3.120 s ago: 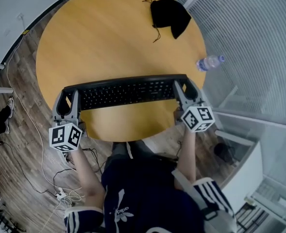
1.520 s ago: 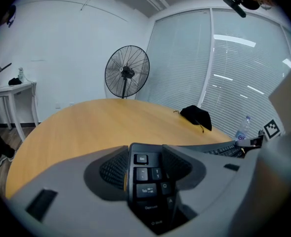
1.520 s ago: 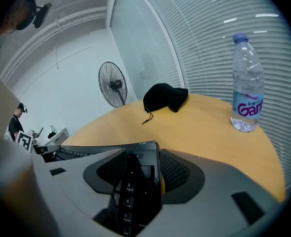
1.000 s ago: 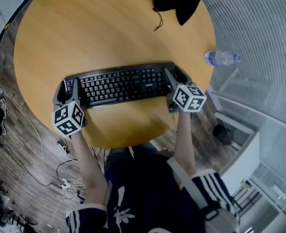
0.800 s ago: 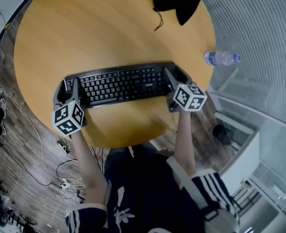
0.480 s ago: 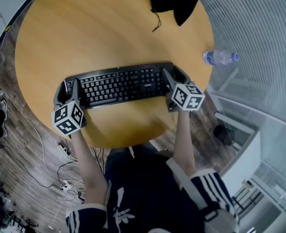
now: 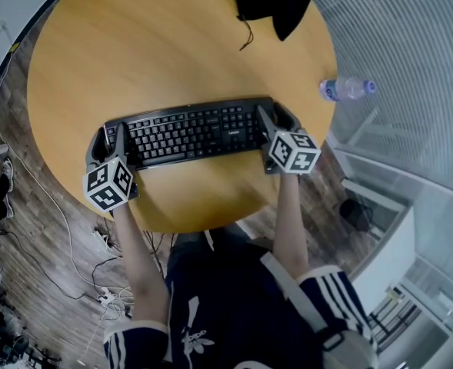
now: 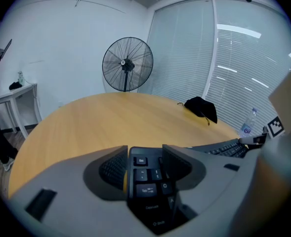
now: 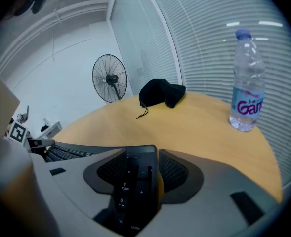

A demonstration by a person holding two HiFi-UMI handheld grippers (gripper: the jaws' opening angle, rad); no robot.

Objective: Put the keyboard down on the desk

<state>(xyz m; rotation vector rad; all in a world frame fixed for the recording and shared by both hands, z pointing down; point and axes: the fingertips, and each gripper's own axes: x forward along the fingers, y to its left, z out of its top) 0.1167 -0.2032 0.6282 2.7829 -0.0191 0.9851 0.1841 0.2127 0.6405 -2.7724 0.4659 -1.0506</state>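
Observation:
A black keyboard [image 7: 188, 133] lies level across the near part of the round wooden table [image 7: 172, 44], low over its top; I cannot tell whether it touches the wood. My left gripper [image 7: 107, 141] is shut on its left end, and the jaws clamp the Esc and Tab keys [image 8: 144, 174] in the left gripper view. My right gripper [image 7: 276, 121] is shut on the right end, where the jaws squeeze the number pad [image 9: 135, 181].
A black pouch [image 7: 268, 2] with a cord lies at the table's far side. A water bottle [image 7: 345, 89] stands near the right rim [image 9: 245, 83]. A standing fan [image 8: 127, 64] is beyond the table. Cables lie on the floor [image 7: 49, 198] at left.
Since three seconds ago the keyboard has moved forward from the near edge and lower onto the table. Over the last second it has hardly shifted.

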